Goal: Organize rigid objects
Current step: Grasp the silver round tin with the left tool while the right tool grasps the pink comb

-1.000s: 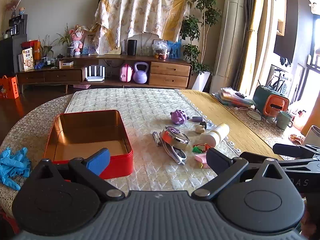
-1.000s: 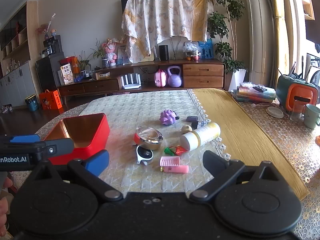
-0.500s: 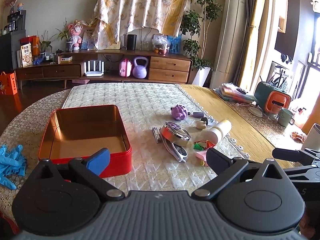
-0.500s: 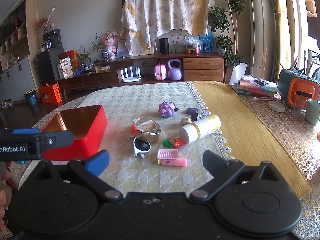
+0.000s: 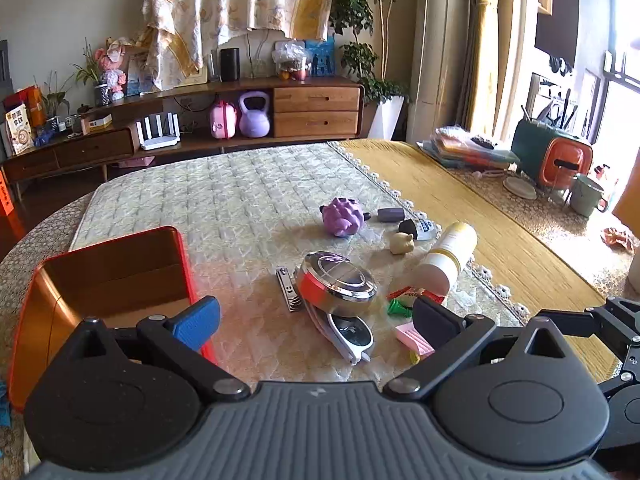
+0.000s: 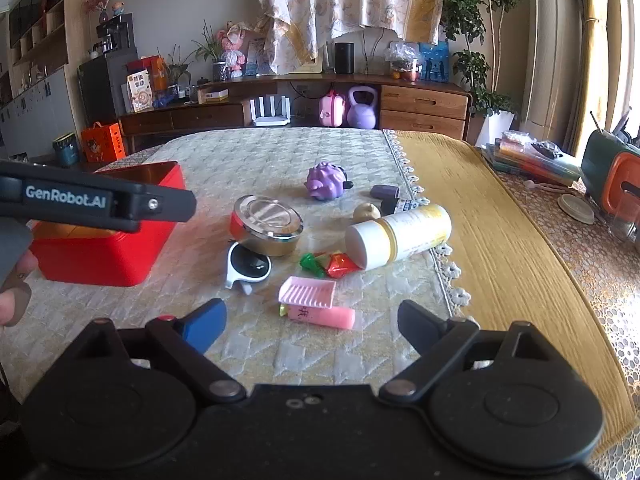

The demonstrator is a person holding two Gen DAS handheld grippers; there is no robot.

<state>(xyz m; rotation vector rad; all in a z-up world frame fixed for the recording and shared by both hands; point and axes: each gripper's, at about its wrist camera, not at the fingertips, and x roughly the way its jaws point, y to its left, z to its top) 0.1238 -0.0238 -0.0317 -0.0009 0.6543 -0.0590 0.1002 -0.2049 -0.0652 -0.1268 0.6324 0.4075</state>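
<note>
An open red tin box stands on the quilted mat at the left. To its right lie a round metal tin, a nail clipper, a white-and-black device, a purple toy and a tipped white-yellow bottle. My left gripper is open over the device, gripping nothing. My right gripper is closing, its jaws still wide. A pink comb and a pink tube lie just ahead of them, untouched.
Wrapped green and red sweets and a small beige figure lie among the objects. A yellow runner covers the table's right side, with stacked books, a mug and a teal-orange case beyond. The left gripper's body crosses the right view.
Both grippers have come forward and lower toward the pile. The left one has shifted right, so the red tin now sits at its left edge. The right jaws have narrowed a little.
</note>
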